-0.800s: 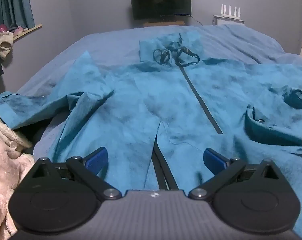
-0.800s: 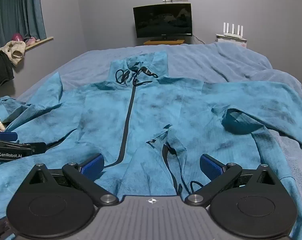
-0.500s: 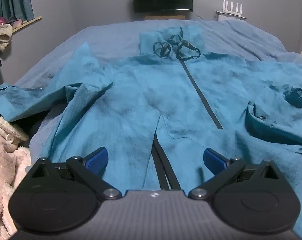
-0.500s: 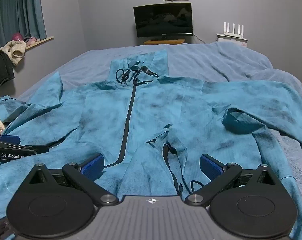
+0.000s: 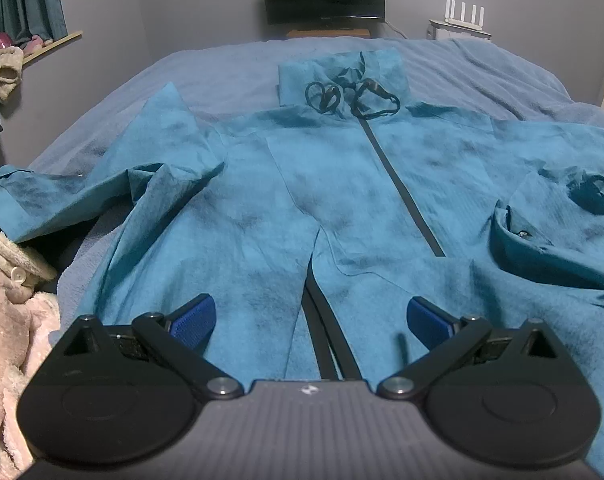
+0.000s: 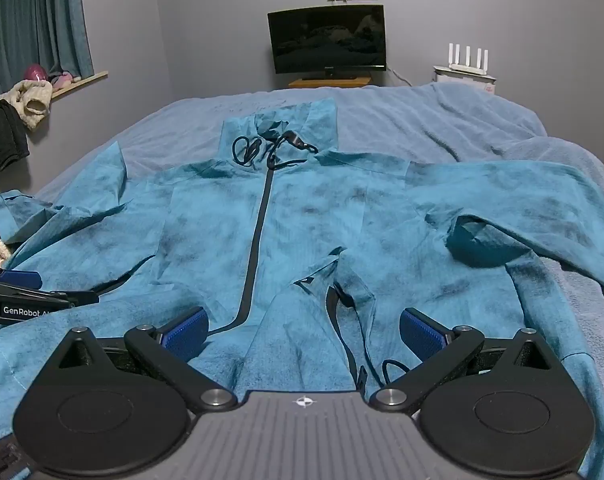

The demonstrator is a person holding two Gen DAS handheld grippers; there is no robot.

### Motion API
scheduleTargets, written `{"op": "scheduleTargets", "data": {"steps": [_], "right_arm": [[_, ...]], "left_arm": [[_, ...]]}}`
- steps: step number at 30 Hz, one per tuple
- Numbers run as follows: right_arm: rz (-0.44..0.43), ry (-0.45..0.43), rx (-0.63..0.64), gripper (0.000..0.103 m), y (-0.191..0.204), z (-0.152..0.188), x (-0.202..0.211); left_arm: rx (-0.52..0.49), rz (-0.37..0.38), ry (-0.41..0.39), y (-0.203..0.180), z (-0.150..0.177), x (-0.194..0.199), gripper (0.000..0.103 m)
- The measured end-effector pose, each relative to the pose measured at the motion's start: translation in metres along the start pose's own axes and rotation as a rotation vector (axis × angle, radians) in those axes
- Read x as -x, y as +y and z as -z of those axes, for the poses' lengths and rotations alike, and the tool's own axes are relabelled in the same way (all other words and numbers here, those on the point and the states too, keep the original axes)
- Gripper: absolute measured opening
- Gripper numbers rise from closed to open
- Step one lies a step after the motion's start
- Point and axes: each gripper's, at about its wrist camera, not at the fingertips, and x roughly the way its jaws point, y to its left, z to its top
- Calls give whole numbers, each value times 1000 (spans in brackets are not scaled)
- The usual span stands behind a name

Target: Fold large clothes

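Observation:
A large teal jacket (image 5: 342,184) lies face up across the bed, collar at the far end, its dark zip (image 5: 402,192) running down the middle and the lower front flaps parted. Its black drawcords (image 6: 262,148) curl at the collar. The sleeves spread out to both sides, crumpled. My left gripper (image 5: 310,318) hovers open over the hem near the split, nothing between its blue pads (image 5: 192,320). Further right along the hem, my right gripper (image 6: 304,330) is open too, above the jacket (image 6: 302,216). The left gripper's fingers (image 6: 22,292) show at the left edge of the right wrist view.
The bed (image 6: 442,120) has a blue-grey cover. A pink fluffy garment (image 5: 10,320) lies at the near left. A dark monitor (image 6: 328,38) and a white router (image 6: 466,66) stand beyond the bed. Clothes (image 6: 22,108) hang by the curtained window sill on the left.
The left wrist view has tipped downward a little and shifted slightly; the jacket fills more of it. The right gripper has hardly moved. Both stay open.

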Motion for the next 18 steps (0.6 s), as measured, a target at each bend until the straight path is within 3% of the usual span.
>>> {"op": "scheduleTargets", "data": {"steps": [18], "right_arm": [[1, 2, 1, 103, 0, 0, 0]], "left_arm": [[-8, -2, 4, -3, 2, -2, 103]]}}
